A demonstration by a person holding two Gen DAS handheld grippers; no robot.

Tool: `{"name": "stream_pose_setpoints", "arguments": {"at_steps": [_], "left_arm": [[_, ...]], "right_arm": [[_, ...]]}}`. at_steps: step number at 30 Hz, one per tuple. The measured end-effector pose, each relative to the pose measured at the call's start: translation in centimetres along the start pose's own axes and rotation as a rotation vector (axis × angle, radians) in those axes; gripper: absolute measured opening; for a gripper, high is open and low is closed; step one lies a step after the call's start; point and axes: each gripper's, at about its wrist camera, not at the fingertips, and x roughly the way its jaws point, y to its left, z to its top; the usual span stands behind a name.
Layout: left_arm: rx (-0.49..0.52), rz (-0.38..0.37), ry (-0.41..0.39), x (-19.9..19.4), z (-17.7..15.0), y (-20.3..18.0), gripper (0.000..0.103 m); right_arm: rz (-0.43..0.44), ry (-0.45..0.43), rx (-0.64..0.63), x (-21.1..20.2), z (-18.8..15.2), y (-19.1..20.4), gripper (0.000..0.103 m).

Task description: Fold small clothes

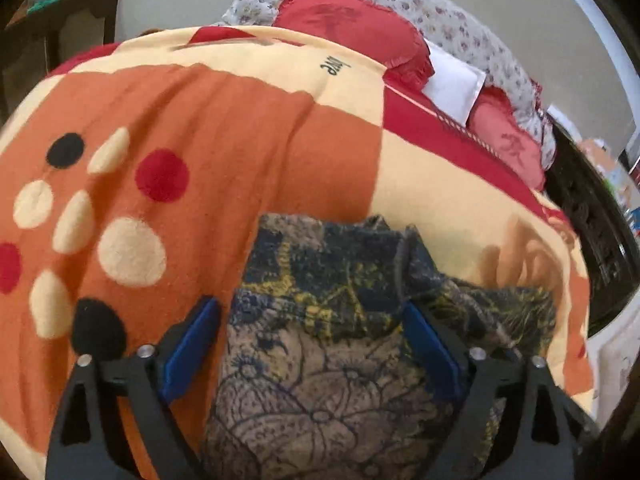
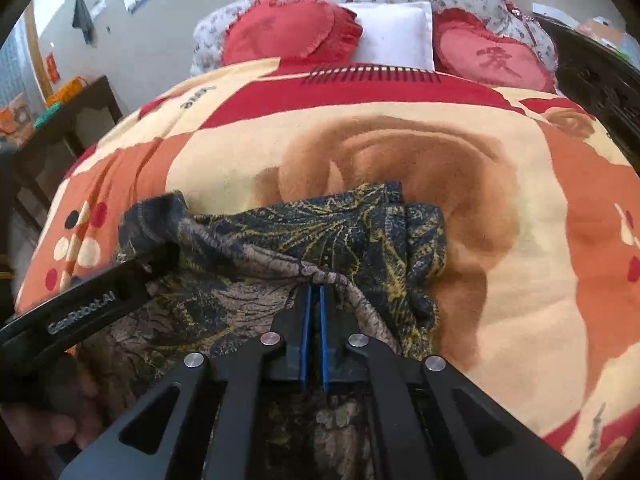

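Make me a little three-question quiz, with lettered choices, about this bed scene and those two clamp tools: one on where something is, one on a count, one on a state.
1. Where does the dark patterned garment lie?
A. on the orange and cream blanket
B. on the side table
C. on the white pillow

2. How many red heart-shaped cushions lie at the head of the bed?
A. one
B. two
C. four

3. How do the two grippers stand?
A. both wide open
B. left shut, right open
C. left open, right shut on the garment

Answers:
1 A: the garment rests on the blanket, well short of the pillows.
2 B: one heart cushion lies to the left of the white pillow and another to its right.
3 C: the left gripper has its blue pads far apart over the cloth, while the right gripper pinches a ridge of it.
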Motion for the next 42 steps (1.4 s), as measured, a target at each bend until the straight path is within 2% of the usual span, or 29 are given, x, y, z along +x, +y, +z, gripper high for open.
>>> {"name": "stream_pose_setpoints", "arguments": {"at_steps": [3, 6, 9, 10, 13, 16, 19, 20, 22, 23, 25, 27, 29, 30, 32, 35, 39, 42], "left_arm": [[0.040, 0.041, 0.009, 0.6, 0.0, -0.7, 0.102], [0.056, 0.049, 0.029, 0.8, 0.1, -1.1, 0.102], [0.095, 0.064, 0.092, 0.0, 0.3, -1.7, 0.102], [0.106, 0.080, 0.111, -0.6, 0.3, -1.8, 0.103], [0.141, 0.074, 0.058, -5.0, -1.1, -1.5, 0.103], [0.215, 0.078, -0.027, -10.7, -4.6, -1.2, 0.103], [0.352, 0.126, -0.121, -16.4, -10.5, -1.4, 0.103], [0.384, 0.149, -0.139, -17.8, -12.6, -1.4, 0.103], [0.433, 0.148, -0.149, -19.7, -16.3, -1.4, 0.103], [0.441, 0.134, -0.140, -20.0, -17.7, -1.2, 0.103], [0.426, 0.088, -0.060, -19.4, -20.8, -0.7, 0.103], [0.409, 0.082, 0.008, -18.2, -22.5, -0.3, 0.103], [0.391, 0.087, 0.052, -17.1, -23.3, -0.2, 0.103], [0.368, 0.070, 0.097, -16.2, -23.7, 0.2, 0.103], [0.350, 0.063, 0.078, -16.2, -24.2, 0.5, 0.103], [0.325, 0.078, 0.103, -15.9, -24.0, 0.4, 0.103], [0.331, 0.111, 0.130, -15.3, -23.9, 0.0, 0.103], [0.319, 0.128, 0.164, -14.9, -23.4, -0.1, 0.103]], "right_arm": [[0.022, 0.004, 0.025, 0.4, 0.0, -0.4, 0.001], [0.037, 0.008, 0.034, 0.1, 0.0, -0.6, 0.001], [0.120, 0.047, 0.090, -0.5, 0.4, -1.8, 0.004], [0.131, 0.062, 0.110, -1.5, 0.3, -2.2, 0.004], [0.134, 0.029, 0.099, -5.8, -0.9, -2.8, 0.007], [0.085, -0.007, 0.051, -10.8, -3.7, -3.4, 0.026], [0.059, -0.013, 0.005, -15.0, -8.4, -3.6, 0.029], [0.060, -0.008, 0.001, -15.8, -9.7, -3.6, 0.030], [0.038, 0.004, -0.008, -17.1, -12.8, -3.5, 0.033], [0.022, 0.021, -0.020, -17.4, -14.5, -3.3, 0.034], [0.004, 0.086, -0.041, -16.8, -17.4, -3.0, 0.034], [0.005, 0.137, -0.025, -15.7, -18.9, -3.1, 0.034], [-0.007, 0.081, -0.042, -16.1, -19.9, -2.8, 0.038], [-0.006, 0.085, -0.041, -16.1, -19.9, -2.8, 0.040], [0.005, 0.088, -0.039, -15.9, -19.9, -2.3, 0.054], [-0.004, 0.113, -0.081, -15.6, -19.8, -1.1, 0.070], [0.007, 0.078, -0.043, -16.1, -20.9, -1.4, 0.072], [-0.022, 0.089, -0.097, -16.0, -20.9, -0.9, 0.072]]}}
